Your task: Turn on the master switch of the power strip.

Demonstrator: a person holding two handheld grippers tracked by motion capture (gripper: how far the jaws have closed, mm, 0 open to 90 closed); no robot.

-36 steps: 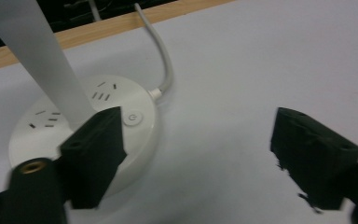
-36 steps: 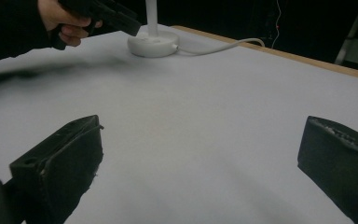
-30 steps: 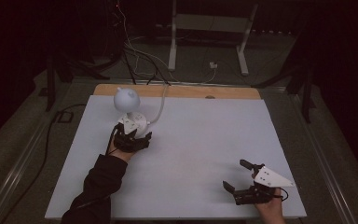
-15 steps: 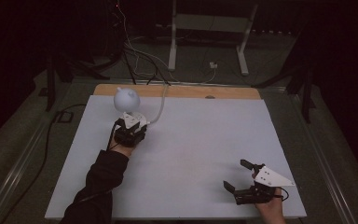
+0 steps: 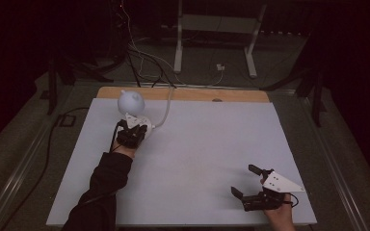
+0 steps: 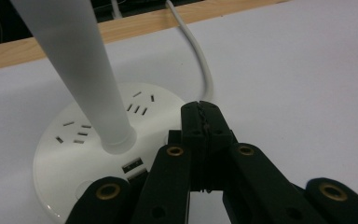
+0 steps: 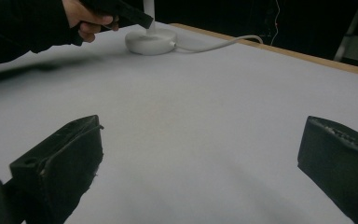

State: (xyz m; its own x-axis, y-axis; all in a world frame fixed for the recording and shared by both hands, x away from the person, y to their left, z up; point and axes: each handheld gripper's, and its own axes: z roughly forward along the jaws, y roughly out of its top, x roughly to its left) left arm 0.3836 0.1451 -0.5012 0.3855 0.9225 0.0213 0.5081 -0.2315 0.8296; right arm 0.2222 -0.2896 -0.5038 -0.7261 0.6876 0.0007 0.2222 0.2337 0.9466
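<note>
White lamp base (image 6: 74, 154) beside shut left hand-held gripper (image 6: 200, 112)

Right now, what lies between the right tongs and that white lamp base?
Nothing: in the right gripper view, bare white table stretches from the open right tongs to the lamp base.

A white table surface (image 5: 207, 144) is edged by a wooden strip (image 5: 192, 94). Cables (image 5: 144, 57) and a metal stand (image 5: 217, 29) are seen on the floor behind.

Between your two hands the white worktop (image 5: 202, 159) lies open; at its far left corner the lamp base (image 6: 74, 154), stem (image 6: 81, 70) and cord (image 6: 200, 60) block passage.
</note>
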